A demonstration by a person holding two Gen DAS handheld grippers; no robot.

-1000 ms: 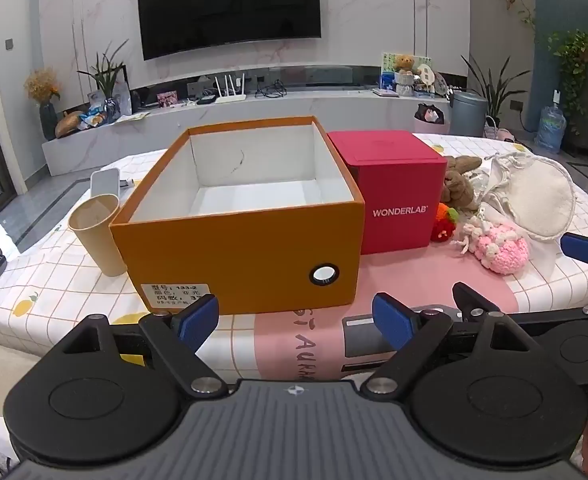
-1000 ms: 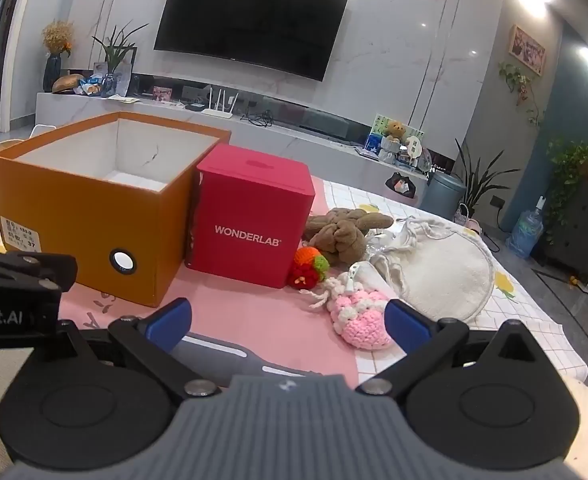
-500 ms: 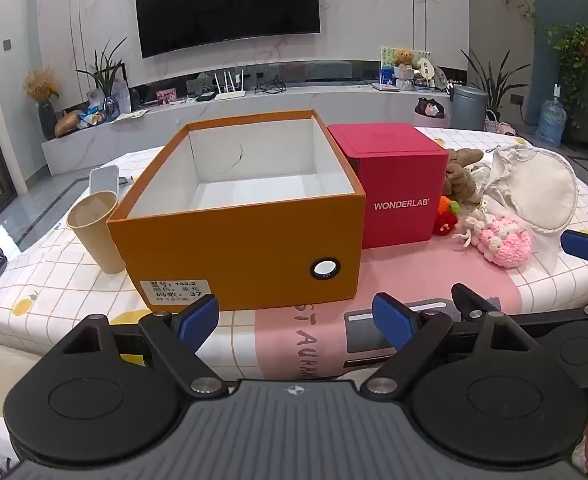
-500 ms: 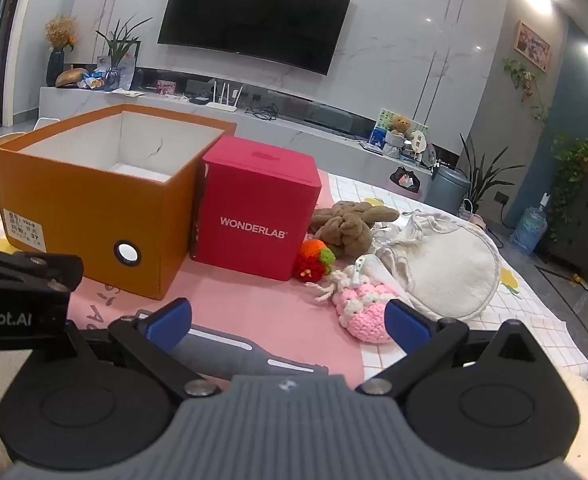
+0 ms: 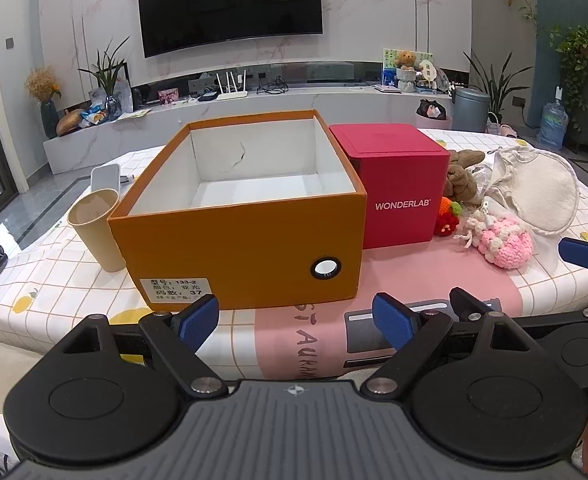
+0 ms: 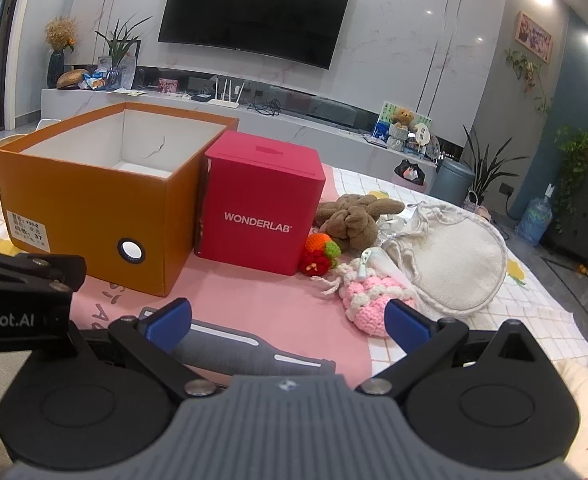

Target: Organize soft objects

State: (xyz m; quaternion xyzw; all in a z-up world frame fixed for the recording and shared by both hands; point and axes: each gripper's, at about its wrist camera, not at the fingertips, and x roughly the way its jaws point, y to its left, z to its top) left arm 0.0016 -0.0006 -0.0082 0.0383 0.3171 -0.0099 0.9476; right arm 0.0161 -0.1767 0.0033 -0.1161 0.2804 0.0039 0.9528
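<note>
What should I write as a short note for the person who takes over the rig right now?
Left tongs: open, holding nothing, facing the orange box.
Right tongs: open, holding nothing, low near the pink knitted toy.
The orange box has no lid and, as far as its inside shows, nothing in it. The red WONDERLAB box stands against its right side.
All soft things lie on the table right of the red box: brown plush, small orange and red knitted toy, pink knitted toy, white cloth bag.
Done: nothing sorted yet.
Left: all four soft things, probably into the orange box.
</note>
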